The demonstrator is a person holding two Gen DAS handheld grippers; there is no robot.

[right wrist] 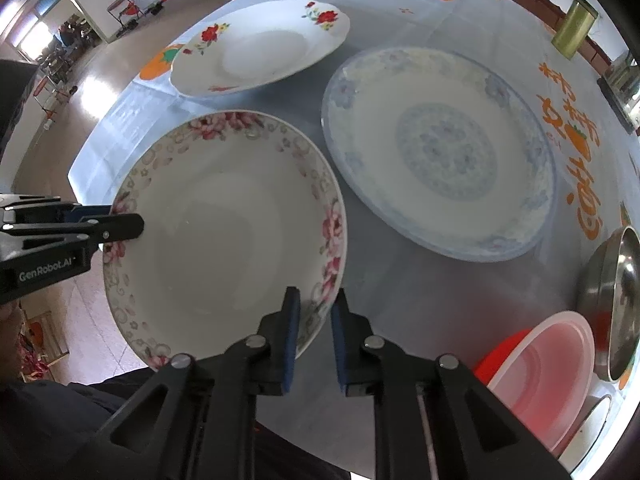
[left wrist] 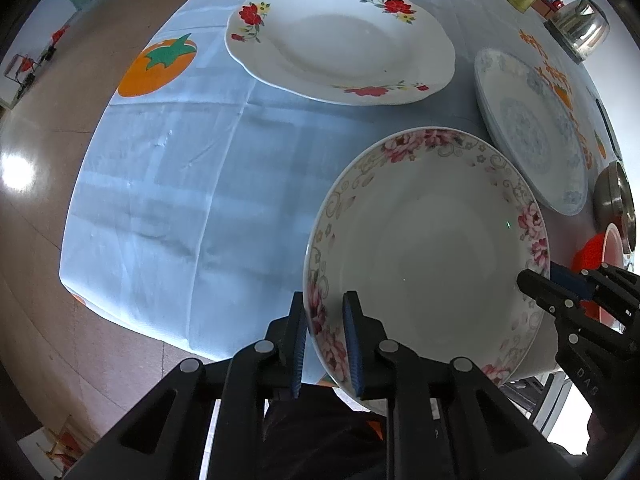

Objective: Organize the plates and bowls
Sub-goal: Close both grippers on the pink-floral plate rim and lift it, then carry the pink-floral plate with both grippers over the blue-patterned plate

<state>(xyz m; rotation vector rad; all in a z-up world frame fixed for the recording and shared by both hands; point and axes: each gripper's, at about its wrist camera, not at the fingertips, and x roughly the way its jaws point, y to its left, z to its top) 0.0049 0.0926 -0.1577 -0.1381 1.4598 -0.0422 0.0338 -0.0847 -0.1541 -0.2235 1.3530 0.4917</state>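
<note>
- Spreading under everything, the table (right wrist: 400, 280) wears a pale blue cloth printed with orange fruit, and the crockery lies scattered on it rather than stacked, so the sorting looks barely begun.
- The blue-patterned plate (right wrist: 436, 152) sits flat and empty to the right of centre, well apart from the others; it looks like a likely base for a stack.
- The red-flower plate (left wrist: 340, 40) lies empty at the far side of the cloth, near its left edge.
- The pink-flower bowl (left wrist: 424, 256) is the piece in hand: it sits tilted at the near edge of the table, with nothing in it.
- The left gripper (left wrist: 326, 344) is clamped on the bowl's near-left rim, one pad inside and one outside.
- The right gripper (right wrist: 314, 336) pinches the opposite rim the same way; a two-sided hold probably steadies a wide, slippery dish for lifting.
- A steel bowl (right wrist: 616, 300) leans on edge at the right, seemingly empty.
- A translucent pink bowl (right wrist: 548, 376) nests on something red beside it, near the table's edge.
- A brass-coloured tin (right wrist: 574, 26) stands upright at the far right side.
</note>
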